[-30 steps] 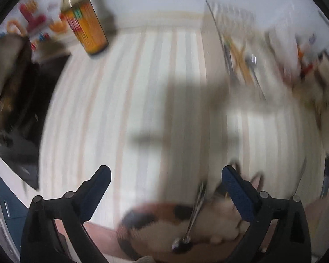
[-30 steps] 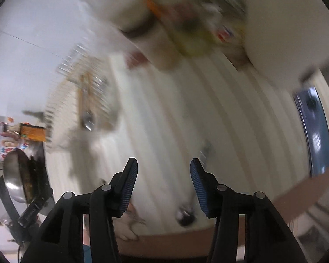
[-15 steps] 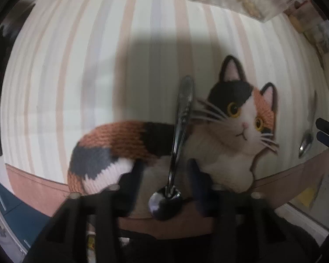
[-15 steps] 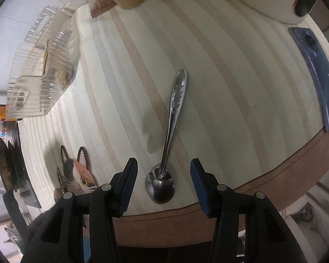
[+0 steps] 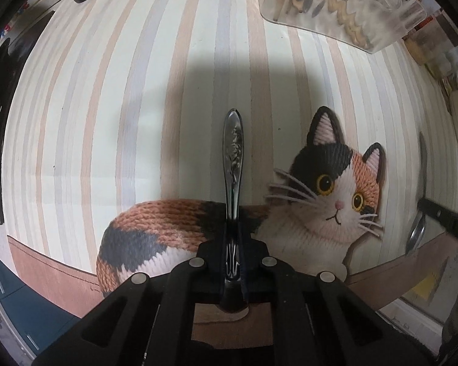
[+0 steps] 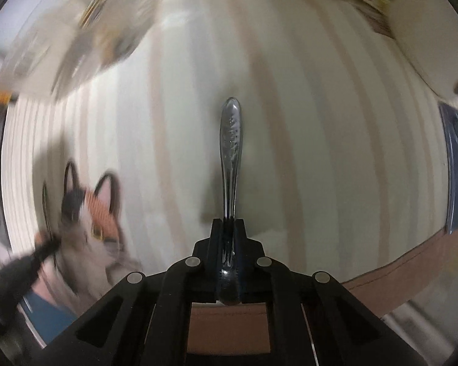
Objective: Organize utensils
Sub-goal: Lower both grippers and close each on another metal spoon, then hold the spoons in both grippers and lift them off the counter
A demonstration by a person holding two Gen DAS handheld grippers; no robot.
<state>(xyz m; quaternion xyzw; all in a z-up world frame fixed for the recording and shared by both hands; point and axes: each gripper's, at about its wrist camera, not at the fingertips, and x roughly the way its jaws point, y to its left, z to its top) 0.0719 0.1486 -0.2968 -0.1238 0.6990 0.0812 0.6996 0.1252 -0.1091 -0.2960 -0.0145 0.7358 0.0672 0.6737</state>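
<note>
Left wrist view: left claw (image 5: pixel 232 244) is clamped on a spoon (image 5: pixel 233 158) over the cat-shaped mat (image 5: pixel 329 213). Right claw (image 6: pixel 229 244) is closing, pads pressing another spoon (image 6: pixel 230 140) on the striped table (image 6: pixel 320 122).

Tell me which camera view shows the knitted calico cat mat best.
The left wrist view. There the knitted calico cat mat is sharp, with face, whiskers and curled tail visible, though the metal spoon crosses its back. The right wrist view shows only a blurred head at lower left.
</note>
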